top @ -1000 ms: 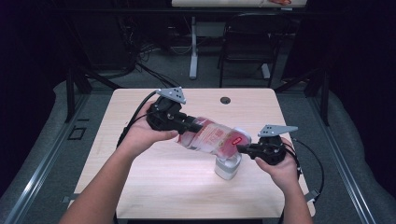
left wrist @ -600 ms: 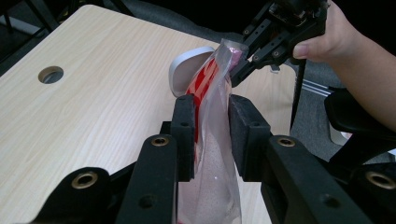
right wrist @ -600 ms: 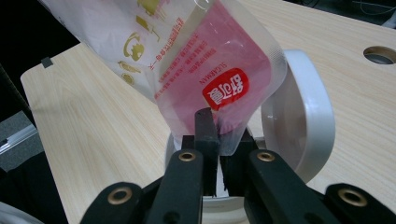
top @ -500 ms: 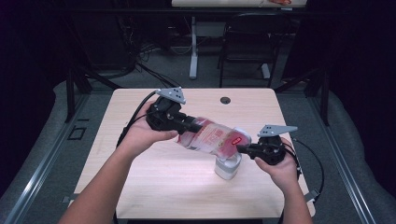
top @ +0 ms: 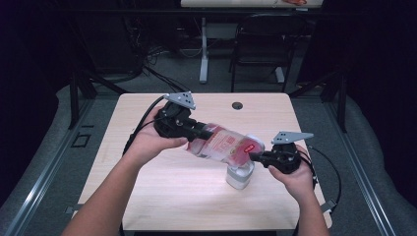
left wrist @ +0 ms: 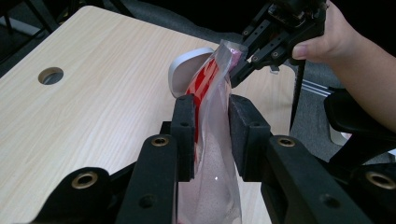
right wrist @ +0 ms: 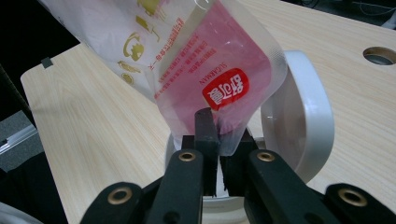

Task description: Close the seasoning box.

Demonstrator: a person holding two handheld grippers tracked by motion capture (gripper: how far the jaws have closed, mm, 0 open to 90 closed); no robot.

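One pouch (top: 223,144), clear with red print. One white container (top: 239,176) with hinged lid. Two grippers: left (top: 196,131), right (top: 255,156). Two hands. One table (top: 162,196), one round hole (top: 237,105). One chair (top: 255,54) behind.

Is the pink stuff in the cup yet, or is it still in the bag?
Done: the white container has its lid flipped open. In hand: the left tool and right tool hold the bag tilted over it. Left: the pink powder looks to be all in the bag; none visibly pouring.

Light wooden table (top: 162,196) with a cable hole, white lidded container (top: 239,176) standing on it
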